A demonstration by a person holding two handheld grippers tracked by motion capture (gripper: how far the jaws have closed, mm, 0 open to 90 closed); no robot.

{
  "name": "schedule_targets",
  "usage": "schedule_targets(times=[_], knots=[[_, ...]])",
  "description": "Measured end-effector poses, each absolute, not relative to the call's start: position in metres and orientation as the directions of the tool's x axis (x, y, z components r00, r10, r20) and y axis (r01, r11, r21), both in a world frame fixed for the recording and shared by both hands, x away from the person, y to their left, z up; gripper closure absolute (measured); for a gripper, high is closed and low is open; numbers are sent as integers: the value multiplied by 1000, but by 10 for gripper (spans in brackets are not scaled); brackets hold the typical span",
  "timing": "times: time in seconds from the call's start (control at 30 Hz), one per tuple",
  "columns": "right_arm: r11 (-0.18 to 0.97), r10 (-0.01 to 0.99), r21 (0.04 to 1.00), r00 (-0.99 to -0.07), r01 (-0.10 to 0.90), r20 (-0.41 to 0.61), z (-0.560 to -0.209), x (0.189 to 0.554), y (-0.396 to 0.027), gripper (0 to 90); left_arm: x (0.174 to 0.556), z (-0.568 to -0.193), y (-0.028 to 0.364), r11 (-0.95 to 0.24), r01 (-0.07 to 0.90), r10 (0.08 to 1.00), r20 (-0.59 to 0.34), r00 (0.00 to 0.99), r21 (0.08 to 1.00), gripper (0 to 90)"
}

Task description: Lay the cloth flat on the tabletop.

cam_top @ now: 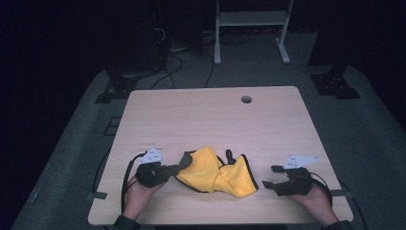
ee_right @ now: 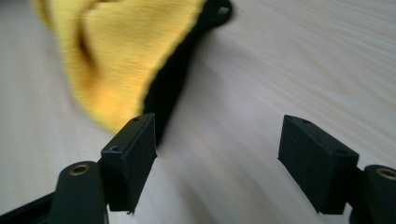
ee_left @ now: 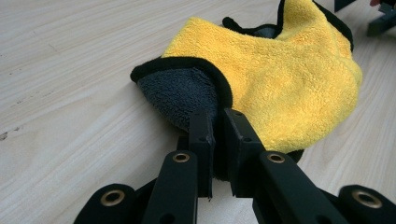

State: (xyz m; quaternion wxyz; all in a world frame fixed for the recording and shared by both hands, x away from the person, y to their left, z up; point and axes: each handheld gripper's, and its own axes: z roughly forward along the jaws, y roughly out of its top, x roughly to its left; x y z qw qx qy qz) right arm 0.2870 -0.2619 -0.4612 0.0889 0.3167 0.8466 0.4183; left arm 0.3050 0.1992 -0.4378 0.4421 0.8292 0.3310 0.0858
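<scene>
Yellow, black-edged cloth point(cam_top: 215, 172), crumpled

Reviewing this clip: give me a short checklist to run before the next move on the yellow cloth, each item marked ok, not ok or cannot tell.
1. Left gripper shut on the cloth corner: ok, jaws pinch the grey, black-edged fold.
2. Right gripper open: ok, nothing between its jaws.
3. Right gripper on the cloth: not ok, it sits apart from the right edge.
4. Cloth flat: not ok, it lies bunched and folded.
5. Cloth fully on the table: ok.
6. Grip firm enough to lift: cannot tell.
</scene>
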Motion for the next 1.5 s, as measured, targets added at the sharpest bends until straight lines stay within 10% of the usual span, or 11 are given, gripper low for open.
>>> schedule_targets(times=[0.23, 0.5, 1.5], knots=[[510, 524, 740, -841, 437, 136, -465, 282, -234, 358, 305, -437, 198, -393, 469, 620, -149, 770, 791, 817], [559, 473, 697, -863, 450, 178, -470, 286, -225, 826, 306, -436, 197, -387, 466, 618, -151, 771, 796, 819], [348, 699, 836, -711, 424, 69, -408, 343, -285, 876, 308, -422, 210, -321, 444, 641, -153, 752, 837, 829]])
